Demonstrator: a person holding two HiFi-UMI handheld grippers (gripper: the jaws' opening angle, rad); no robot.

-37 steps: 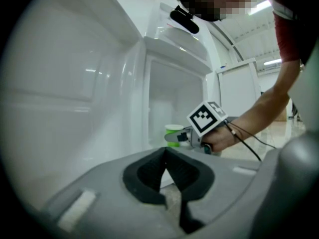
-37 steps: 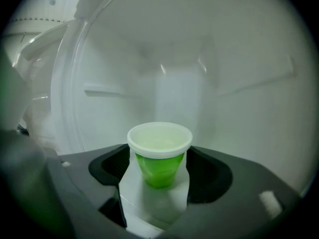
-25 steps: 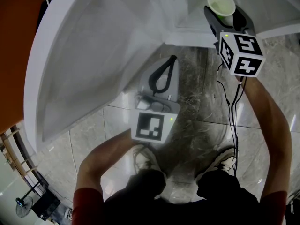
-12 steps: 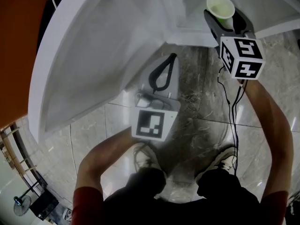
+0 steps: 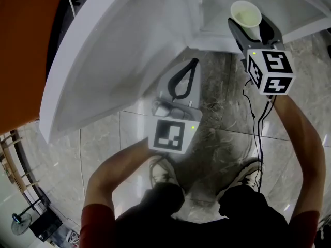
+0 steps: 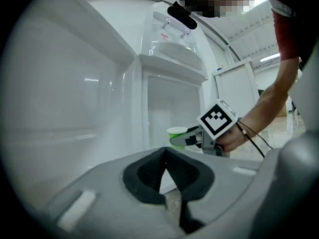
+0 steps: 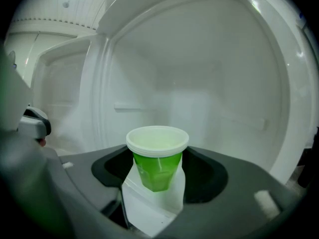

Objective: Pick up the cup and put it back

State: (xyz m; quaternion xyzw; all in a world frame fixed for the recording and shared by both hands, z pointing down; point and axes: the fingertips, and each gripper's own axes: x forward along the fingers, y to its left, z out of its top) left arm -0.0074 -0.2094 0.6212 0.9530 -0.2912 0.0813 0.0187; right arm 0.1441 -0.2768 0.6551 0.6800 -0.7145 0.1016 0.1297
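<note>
A green cup with a white rim (image 7: 157,161) stands upright between the jaws of my right gripper (image 7: 158,169), which is shut on it and holds it in the air in front of the open white fridge (image 5: 119,50). In the head view the cup (image 5: 245,14) is at the top right, ahead of that gripper's marker cube (image 5: 270,71). My left gripper (image 5: 191,63) is lower and to the left, its jaws shut tip to tip with nothing in them. The left gripper view shows its own closed tips (image 6: 165,151) and the cup (image 6: 177,132) beyond them.
The fridge's white walls and shelf ledges (image 7: 234,118) lie ahead of the cup. An orange panel (image 5: 20,56) stands at the far left. Grey marble floor (image 5: 217,118) lies below, with a black cable (image 5: 256,123) hanging from the right gripper and the person's shoes (image 5: 248,177) underneath.
The right gripper has shifted a little and risen slightly with the cup still in it. The left gripper has lifted slightly. Neither gripper's jaws have changed.
</note>
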